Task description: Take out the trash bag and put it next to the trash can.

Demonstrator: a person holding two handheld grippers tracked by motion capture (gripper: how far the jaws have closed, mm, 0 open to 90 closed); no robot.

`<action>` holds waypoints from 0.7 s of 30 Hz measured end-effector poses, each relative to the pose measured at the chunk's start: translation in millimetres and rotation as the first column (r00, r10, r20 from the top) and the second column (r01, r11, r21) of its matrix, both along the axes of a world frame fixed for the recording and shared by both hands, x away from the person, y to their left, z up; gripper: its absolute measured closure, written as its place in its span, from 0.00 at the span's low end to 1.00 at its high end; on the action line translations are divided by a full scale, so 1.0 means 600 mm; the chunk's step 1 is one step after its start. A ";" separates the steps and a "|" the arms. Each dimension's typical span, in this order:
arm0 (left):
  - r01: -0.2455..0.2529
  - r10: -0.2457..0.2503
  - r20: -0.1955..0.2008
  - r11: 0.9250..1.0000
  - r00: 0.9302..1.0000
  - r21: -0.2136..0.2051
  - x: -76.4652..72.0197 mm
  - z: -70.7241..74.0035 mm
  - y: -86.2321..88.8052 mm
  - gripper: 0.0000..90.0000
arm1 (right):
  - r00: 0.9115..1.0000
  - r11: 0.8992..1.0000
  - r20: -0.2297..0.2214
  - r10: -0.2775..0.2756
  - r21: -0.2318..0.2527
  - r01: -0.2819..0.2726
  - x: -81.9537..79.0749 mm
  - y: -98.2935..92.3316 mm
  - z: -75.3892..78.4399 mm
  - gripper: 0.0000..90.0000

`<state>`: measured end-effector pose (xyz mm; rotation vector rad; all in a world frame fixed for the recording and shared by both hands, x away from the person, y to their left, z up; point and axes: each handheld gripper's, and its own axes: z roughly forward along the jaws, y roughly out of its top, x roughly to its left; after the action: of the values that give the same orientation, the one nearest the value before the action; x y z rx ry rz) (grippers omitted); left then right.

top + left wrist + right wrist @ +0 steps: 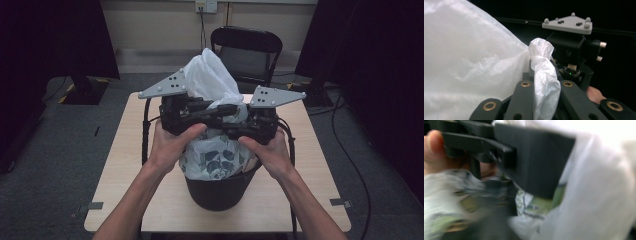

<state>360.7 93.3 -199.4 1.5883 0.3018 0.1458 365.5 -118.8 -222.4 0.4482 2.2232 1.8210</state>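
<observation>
Above the black bin [220, 192] on the surface [125, 165], the left claw [543, 82] pinches the white bag's [210, 80] twisted neck, seemingly for tying, while the blurred right claw's [239, 116] grip I cannot tell.

A recording room or lab rather than a home. A small pale wooden desk [150, 150] stands on grey carpet [60, 150], its position marked by tape strips [95, 205]. Black curtains [55, 40] hang at both sides; a black folding chair [246, 50] stands behind, below a wall socket [205, 6]. Cables [350, 150] trail across the floor beside a stand's base [82, 90].
</observation>
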 end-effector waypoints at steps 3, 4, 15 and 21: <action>-0.098 0.099 0.023 0.995 0.995 -0.011 -0.007 0.001 0.017 0.65 | 1.000 1.000 -0.014 0.006 -0.001 -0.006 0.000 -0.004 0.000 0.98; -0.131 0.131 0.046 0.991 0.990 -0.005 -0.010 0.001 0.024 0.52 | 1.000 1.000 -0.019 -0.004 -0.004 0.004 0.001 -0.008 0.001 0.98; -0.209 0.208 0.012 0.976 0.978 0.061 0.001 -0.033 0.034 0.00 | 1.000 0.996 -0.019 0.024 0.092 -0.022 -0.006 -0.029 0.039 0.99; -0.152 0.152 0.006 0.979 0.988 0.138 0.003 -0.034 -0.009 0.00 | 0.999 0.991 -0.038 0.033 0.128 -0.028 -0.001 -0.012 0.053 0.99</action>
<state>362.2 87.9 -219.9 1.7022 0.4247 0.2866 364.6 -126.3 -190.9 0.4806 2.1584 1.9948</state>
